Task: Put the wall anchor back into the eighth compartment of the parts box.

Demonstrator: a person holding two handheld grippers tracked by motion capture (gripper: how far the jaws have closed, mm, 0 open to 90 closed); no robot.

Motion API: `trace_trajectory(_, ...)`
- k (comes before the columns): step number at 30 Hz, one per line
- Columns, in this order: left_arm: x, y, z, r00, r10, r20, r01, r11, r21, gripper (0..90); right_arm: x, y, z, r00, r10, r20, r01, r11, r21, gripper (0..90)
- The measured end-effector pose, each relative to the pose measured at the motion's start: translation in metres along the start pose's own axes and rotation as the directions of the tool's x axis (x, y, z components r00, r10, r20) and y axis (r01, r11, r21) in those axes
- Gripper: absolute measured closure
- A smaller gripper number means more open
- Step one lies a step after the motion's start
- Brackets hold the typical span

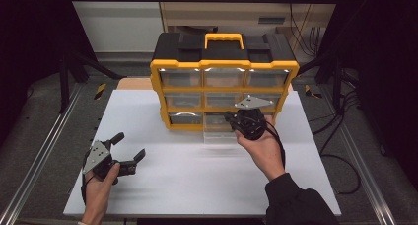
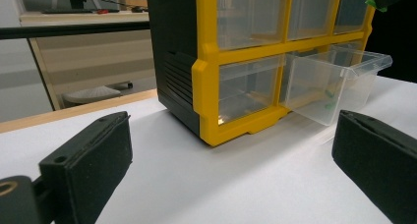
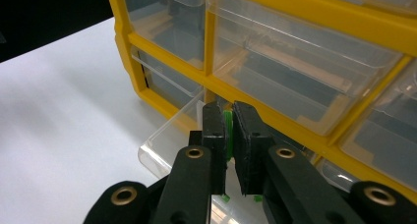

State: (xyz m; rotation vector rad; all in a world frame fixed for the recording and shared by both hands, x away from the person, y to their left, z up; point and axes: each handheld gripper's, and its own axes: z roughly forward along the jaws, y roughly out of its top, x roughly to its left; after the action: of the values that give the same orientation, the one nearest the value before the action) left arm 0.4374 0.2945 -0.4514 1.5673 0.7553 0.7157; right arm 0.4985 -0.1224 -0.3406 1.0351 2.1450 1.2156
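Green part (image 3: 227,130) sits pinched between the pads of our right hand-held gripper (image 3: 228,135), whose jaws are nearly closed on it. We hold it straight above the open drawer (image 3: 167,140), and we judge that this is so it can go down into the drawer, or has come up out of it, without catching the rim; which of the two we cannot tell. The part is small and mostly hidden by the pads, so we cannot say what it is.

The drawer is clear plastic, the middle one of the bottom row, pulled well out over the tabletop (image 1: 197,170) so its inside is reachable from above. A few more small green bits (image 2: 328,98) lie on its floor.

Our left hand-held gripper (image 1: 127,153) rests low over the tabletop, well apart from the cabinet, jaws wide and holding nothing, kept clear of the work.

The yellow and black cabinet (image 1: 224,64) stands at the far side of the tabletop. Its other drawers are pushed in; their contents are too unclear to name.
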Motion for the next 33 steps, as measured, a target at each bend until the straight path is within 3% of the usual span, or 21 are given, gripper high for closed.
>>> trace_trajectory(21,0.001,0.001,0.000,1.0000,-0.001,0.000,0.001,1.0000,-0.004,1.1,0.003,0.010,0.012,0.9987,-0.050,-0.007,0.050,0.998,0.049,84.2)
trace_trajectory(33,0.001,0.001,-0.001,1.0000,-0.001,-0.002,0.001,1.0000,-0.007,1.1,0.001,0.012,0.022,0.9986,-0.053,-0.008,0.053,0.994,0.091,84.2)
